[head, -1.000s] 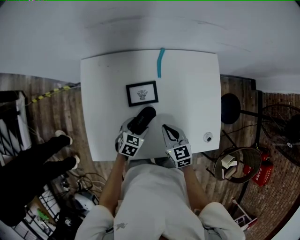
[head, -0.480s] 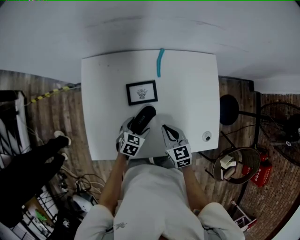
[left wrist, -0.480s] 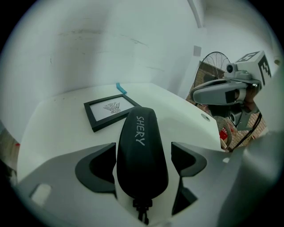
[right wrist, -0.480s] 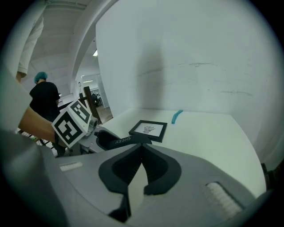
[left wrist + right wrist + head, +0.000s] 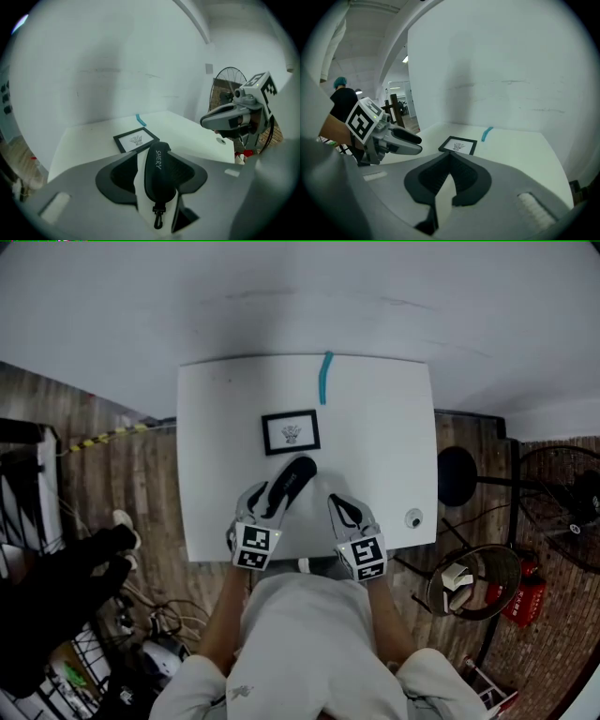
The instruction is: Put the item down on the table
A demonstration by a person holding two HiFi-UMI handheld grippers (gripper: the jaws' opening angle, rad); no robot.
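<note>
Left gripper has its jaws closing around the black zip case, which stands between them. A sliver of white shows between the left pad and the case. The case is zipped shut, so its contents are hidden. It points from the white table's near edge toward the small picture frame, close to it; whether it rests on the table is unclear. Right gripper is closed at the tips, holding nothing.

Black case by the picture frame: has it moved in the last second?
No. The black case sits just this side of the picture frame, its tip as close as before.
</note>
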